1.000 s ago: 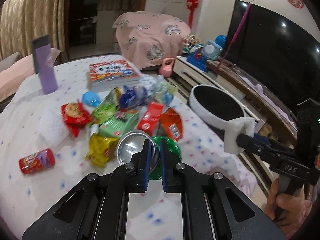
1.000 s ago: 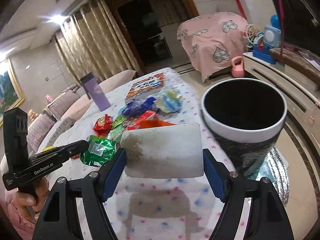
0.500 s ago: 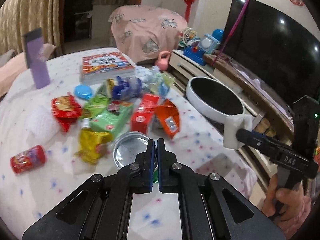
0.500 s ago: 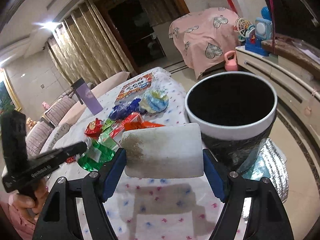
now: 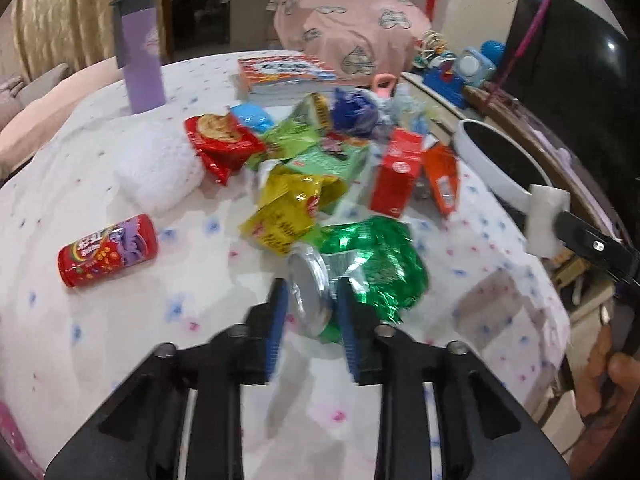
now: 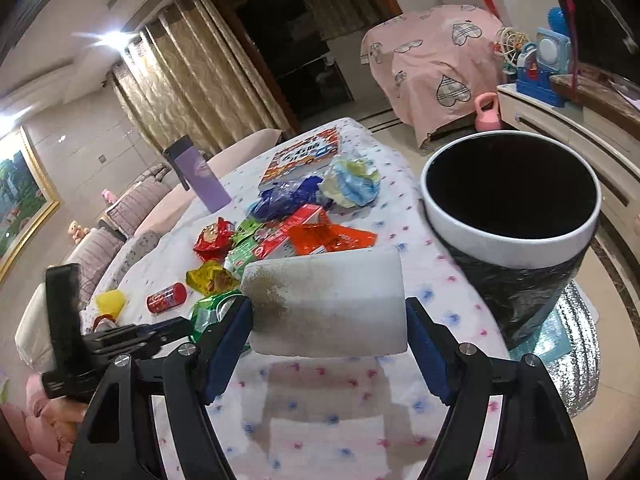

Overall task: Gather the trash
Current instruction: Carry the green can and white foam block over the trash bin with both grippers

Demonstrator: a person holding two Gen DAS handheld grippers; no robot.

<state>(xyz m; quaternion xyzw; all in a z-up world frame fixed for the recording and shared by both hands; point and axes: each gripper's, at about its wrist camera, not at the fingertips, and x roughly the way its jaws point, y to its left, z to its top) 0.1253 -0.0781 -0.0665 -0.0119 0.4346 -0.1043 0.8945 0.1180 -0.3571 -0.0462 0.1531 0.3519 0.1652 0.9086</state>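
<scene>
My left gripper (image 5: 311, 292) has its fingers spread around a crumpled green and silver foil wrapper (image 5: 360, 264) at the near edge of the trash pile; whether it grips it I cannot tell. The pile holds a yellow wrapper (image 5: 292, 208), a red box (image 5: 396, 172) and a red snack bag (image 5: 220, 140). My right gripper (image 6: 328, 312) is shut on a white sponge (image 6: 326, 304) with a dirty left end, held above the table, left of the black bin with a white rim (image 6: 510, 208). The bin also shows in the left wrist view (image 5: 500, 160).
A red candy can (image 5: 108, 250) lies apart at the left. A purple tumbler (image 5: 138, 52) and a book (image 5: 284, 74) stand at the back. A white towel (image 5: 156, 164) lies on the spotted tablecloth (image 5: 120, 340). A TV cabinet with toys (image 6: 540, 64) is to the right.
My left gripper was shut above the table; its fingers have opened and it has dropped onto the green foil wrapper. The right gripper with the sponge has hardly moved.
</scene>
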